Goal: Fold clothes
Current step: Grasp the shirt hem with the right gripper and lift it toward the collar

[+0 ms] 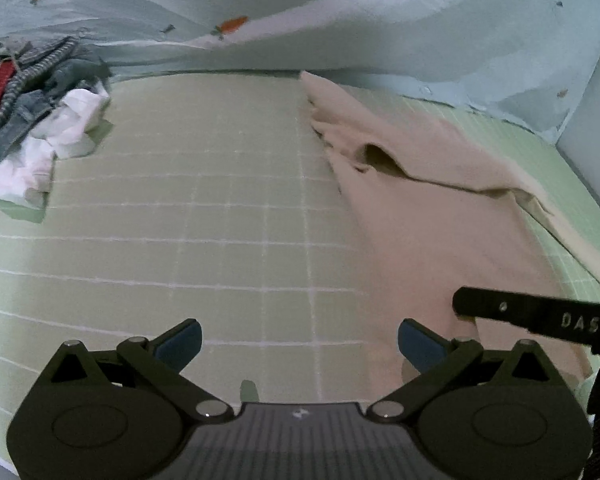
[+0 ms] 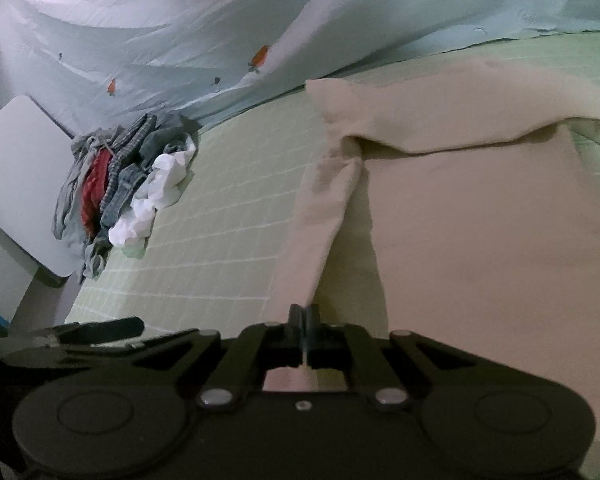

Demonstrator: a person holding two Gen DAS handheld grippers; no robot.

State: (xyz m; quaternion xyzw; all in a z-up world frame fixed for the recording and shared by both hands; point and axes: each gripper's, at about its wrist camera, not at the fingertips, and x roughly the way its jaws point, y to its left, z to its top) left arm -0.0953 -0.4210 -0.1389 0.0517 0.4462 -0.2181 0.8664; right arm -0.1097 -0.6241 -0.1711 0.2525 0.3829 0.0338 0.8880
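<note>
**Beige garment pinched at its near edge, fold under way**

The beige garment (image 2: 480,220) lies spread on the right part of the green gridded mat (image 1: 200,220), partly folded: an upper layer is doubled over across its far half, leaving a loose, gaping crease along the fold line. Its near edge runs down to the right claw (image 2: 302,316), whose jaws are clenched together with a thin strip of the beige cloth caught between them, lifted into a taut ridge that rises from the mat. The left claw (image 1: 300,344) is released, jaws spread wide and empty, hovering over bare mat just beside the garment's left border; the tip of the other tool shows at its right, over the cloth.

Well apart, at the mat's far left corner, sits a heap of unfolded clothes (image 2: 116,184): denim, grey, red and white pieces. A pale blue sheet with carrot prints (image 2: 180,40) hangs behind as a backdrop.

The risks, as I judge them: the pinch looks narrow, so a quick pull could let the cloth slip free. With only one side held, dragging the edge across may skew the fold or bunch the loose upper layer further. The open crease could also collapse unevenly unless the left claw takes hold of the matching edge.
</note>
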